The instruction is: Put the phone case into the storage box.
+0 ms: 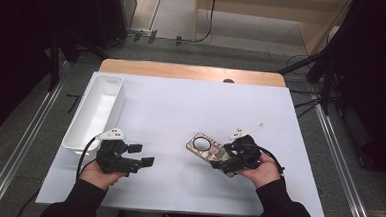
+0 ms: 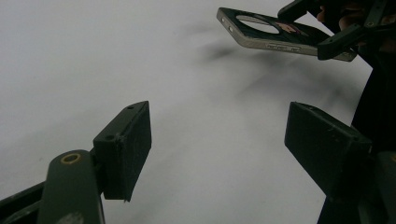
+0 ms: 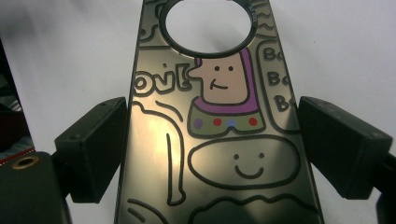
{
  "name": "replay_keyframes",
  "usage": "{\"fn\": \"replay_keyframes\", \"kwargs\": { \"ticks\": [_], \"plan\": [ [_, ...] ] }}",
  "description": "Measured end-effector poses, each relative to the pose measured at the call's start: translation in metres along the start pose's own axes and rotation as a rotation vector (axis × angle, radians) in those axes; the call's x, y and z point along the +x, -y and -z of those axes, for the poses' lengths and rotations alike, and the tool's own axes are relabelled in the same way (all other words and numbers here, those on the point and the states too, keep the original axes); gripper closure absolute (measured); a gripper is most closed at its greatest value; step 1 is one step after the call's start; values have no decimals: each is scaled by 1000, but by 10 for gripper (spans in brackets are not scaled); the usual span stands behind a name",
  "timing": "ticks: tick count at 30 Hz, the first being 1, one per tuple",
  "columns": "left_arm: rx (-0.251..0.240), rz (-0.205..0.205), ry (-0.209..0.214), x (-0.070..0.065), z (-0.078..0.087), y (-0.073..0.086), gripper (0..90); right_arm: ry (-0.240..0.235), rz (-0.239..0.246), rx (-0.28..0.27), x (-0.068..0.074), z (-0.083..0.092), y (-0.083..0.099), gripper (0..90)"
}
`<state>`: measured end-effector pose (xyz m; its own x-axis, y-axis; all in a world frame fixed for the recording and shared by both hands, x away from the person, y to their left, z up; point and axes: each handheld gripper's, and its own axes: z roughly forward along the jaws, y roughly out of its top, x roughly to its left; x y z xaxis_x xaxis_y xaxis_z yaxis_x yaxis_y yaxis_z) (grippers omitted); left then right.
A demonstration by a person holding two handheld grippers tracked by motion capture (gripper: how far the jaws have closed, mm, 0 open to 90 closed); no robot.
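Note:
A dark phone case (image 1: pixel 205 145) with cartoon drawings and a round camera hole is held over the white sheet at centre right. My right gripper (image 1: pixel 224 162) is shut on it. In the right gripper view both pads (image 3: pixel 95 149) press the long edges of the case (image 3: pixel 219 154). The left gripper view shows the case (image 2: pixel 266 33) tilted and lifted off the sheet, with the right gripper (image 2: pixel 337 38) at its near end. My left gripper (image 1: pixel 142 155) stands open at the lower left. Nothing lies between its fingers (image 2: pixel 126 149) but bare sheet.
A long white bin (image 1: pixel 100 103) stands along the left edge of the white sheet (image 1: pixel 180 113). A wooden table edge (image 1: pixel 193 71) runs along the back. Cables and metal rails flank the table on the floor.

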<state>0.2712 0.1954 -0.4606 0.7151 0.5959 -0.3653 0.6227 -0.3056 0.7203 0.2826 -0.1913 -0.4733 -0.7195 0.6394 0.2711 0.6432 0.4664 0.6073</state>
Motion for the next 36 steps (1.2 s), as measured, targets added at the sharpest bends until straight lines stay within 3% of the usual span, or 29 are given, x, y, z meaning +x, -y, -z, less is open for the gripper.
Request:
{"fn": "replay_keyframes", "kwargs": {
  "ticks": [4, 12, 21, 33, 36],
  "plan": [
    [-6, 16, 18, 0, -2, -4, 228, 0, -10, 0, 0, -1, -1, 108],
    [8, -6, 12, 1, -10, -16, 228, -22, -78, -20, -6, -4, -9, 108],
    [27, -7, 20, 3, -22, -28, 229, -30, -111, -19, -16, -10, -25, 108],
    [40, 28, 32, 8, -29, -45, 228, -37, -163, -14, -21, -18, -38, 108],
    [48, 61, 35, 9, -31, -49, 230, -31, -175, -9, -21, -20, -40, 107]
  ]
}}
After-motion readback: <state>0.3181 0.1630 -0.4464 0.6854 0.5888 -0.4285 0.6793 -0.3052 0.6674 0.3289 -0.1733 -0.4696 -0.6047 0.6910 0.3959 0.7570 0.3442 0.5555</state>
